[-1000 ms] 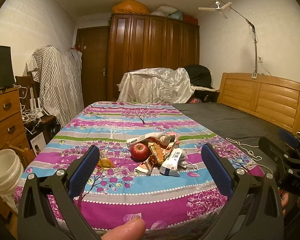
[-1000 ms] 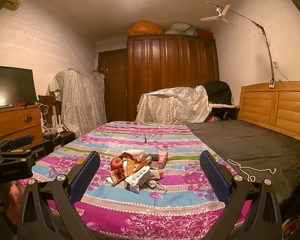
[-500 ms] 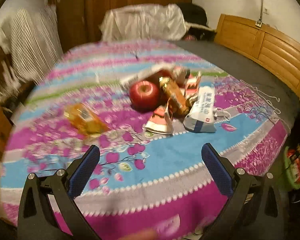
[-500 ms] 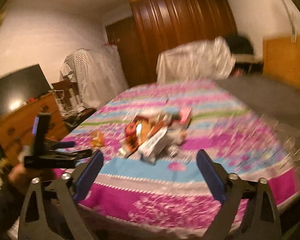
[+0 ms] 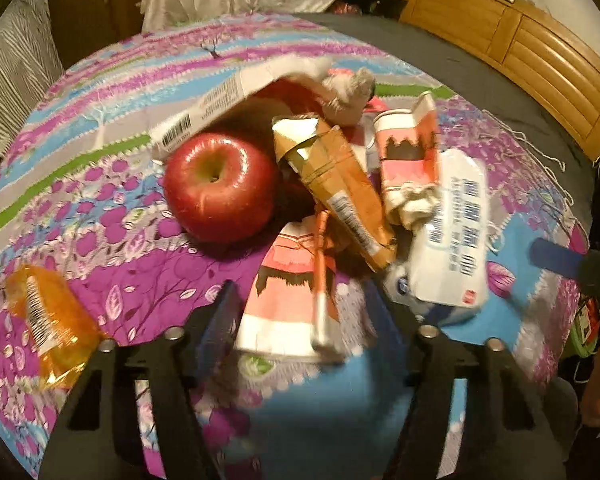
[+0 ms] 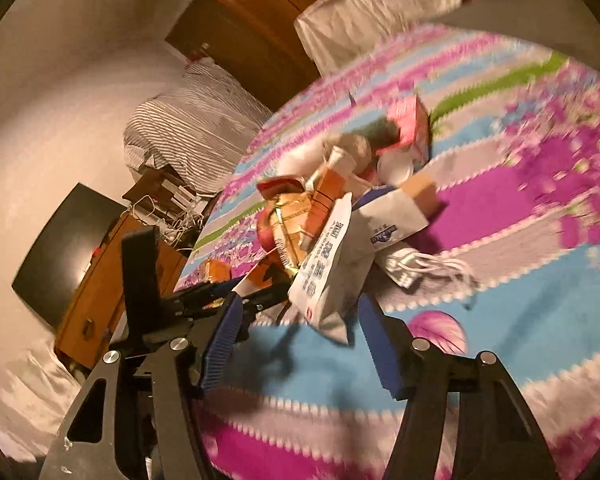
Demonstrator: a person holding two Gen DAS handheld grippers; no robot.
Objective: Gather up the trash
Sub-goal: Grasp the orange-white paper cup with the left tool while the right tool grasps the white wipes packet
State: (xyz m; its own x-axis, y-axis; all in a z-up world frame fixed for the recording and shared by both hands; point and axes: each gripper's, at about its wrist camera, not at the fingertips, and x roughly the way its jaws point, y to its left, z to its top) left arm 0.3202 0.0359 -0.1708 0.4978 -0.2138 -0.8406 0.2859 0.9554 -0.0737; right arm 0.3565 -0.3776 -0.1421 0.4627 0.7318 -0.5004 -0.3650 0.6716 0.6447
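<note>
Trash (image 5: 340,184) is shown heaped near the middle of a bed (image 5: 340,392) spread with a striped floral cover: a pink-and-white carton (image 5: 288,304) at the near edge of the heap, an orange foil pouch (image 5: 340,184), a white packet with blue print (image 5: 456,236), and a white box flap with a barcode (image 5: 212,108). A red apple (image 5: 220,184) lies against the heap, and an orange wrapper (image 5: 48,316) lies apart to the left.

The step in hand is judged to be the approach to the first grasp. The left tongs (image 5: 300,312) have just been closing; the pink-and-white carton stands between the blue pads, but contact cannot be told through the blur. The right tongs (image 6: 300,320) have likewise been closing, with the lower end of the white packet (image 6: 324,276) between the jaws; whether it is pressed cannot be told.

The next move calls for the jaws to be closed fully on one flat item each, without the apple being dragged along.

Blue characters on the white packet and the barcodes are seen but cannot be read.
</note>
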